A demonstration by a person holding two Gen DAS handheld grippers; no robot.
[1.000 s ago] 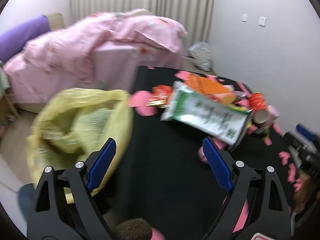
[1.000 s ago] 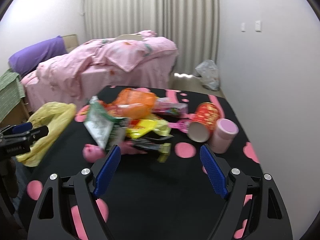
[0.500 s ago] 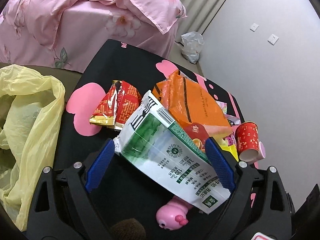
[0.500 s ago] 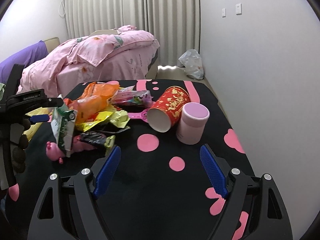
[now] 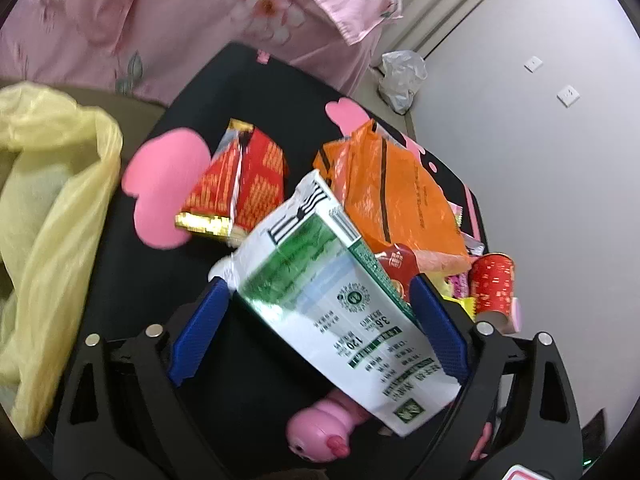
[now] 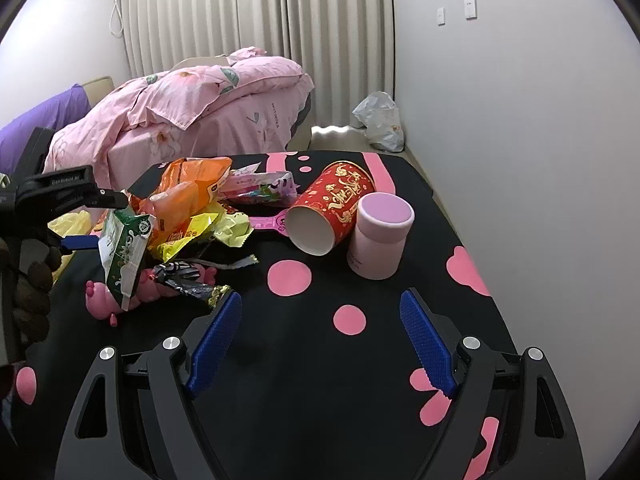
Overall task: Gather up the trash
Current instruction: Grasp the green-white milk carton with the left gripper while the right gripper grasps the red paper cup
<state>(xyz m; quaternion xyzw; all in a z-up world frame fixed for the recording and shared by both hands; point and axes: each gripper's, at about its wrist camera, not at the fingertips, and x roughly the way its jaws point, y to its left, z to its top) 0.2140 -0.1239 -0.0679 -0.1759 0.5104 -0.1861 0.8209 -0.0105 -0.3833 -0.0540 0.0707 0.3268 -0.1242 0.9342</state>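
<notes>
While the green-and-white carton (image 5: 340,304) lies flattened between the spread blue pads of the left gripper (image 5: 320,332), the grab is not yet made: the jaws stand wide, one pad at each long edge, with no clear squeeze on it. It rests atop the heap, leaning over a pink toy (image 5: 320,436) and against the orange bag (image 5: 396,200), with a red wrapper (image 5: 240,188) just beyond. To do this well, I would close across the carton's narrow width near its middle, so the limp card does not fold and slip, and keep the lower pad clear of the toy, which is likely no trash. Lift straight up before swinging left to the yellow bag (image 5: 52,216), whose mouth sags open beside the table (image 6: 320,400). The right gripper (image 6: 320,344) hovers open and empty over bare cloth, near the red cup (image 6: 332,208) and pink tub (image 6: 380,236).
</notes>
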